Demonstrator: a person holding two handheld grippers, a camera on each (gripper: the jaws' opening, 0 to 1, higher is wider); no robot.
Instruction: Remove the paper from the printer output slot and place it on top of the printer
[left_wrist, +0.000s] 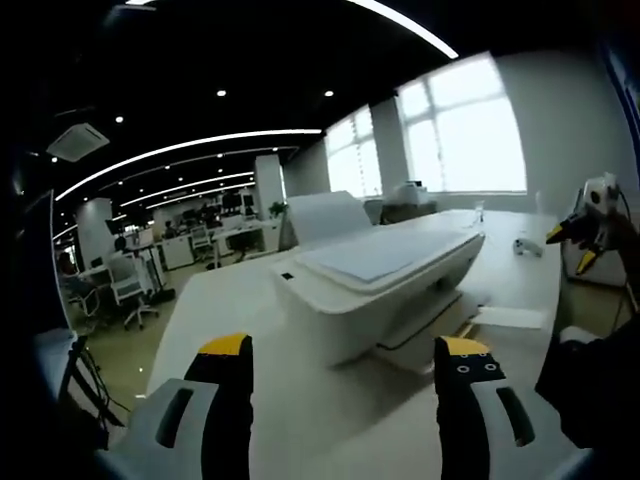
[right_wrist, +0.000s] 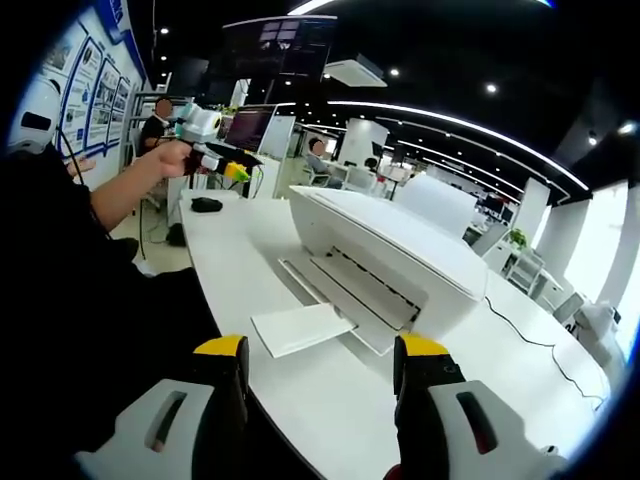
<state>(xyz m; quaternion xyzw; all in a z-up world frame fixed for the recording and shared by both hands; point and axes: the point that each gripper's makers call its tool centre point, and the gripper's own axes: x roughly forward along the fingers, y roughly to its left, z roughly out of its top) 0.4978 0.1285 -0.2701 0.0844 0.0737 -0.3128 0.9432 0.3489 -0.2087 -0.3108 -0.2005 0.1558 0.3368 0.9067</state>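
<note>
Both yellow-tipped two-jaw grippers, the left gripper (left_wrist: 345, 365) and the right gripper (right_wrist: 320, 362), hang open and empty near the white boxy printer (left_wrist: 375, 285).

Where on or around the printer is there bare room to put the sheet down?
The printer lid top is flat and bare, from the raised rear tray to the front edge. The table is bare left of the printer, toward the mouse. In front of the output slot it is taken: the paper lies there.

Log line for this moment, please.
paper: at printer output slot, untouched | left gripper: open, empty | right gripper: open, empty
</note>
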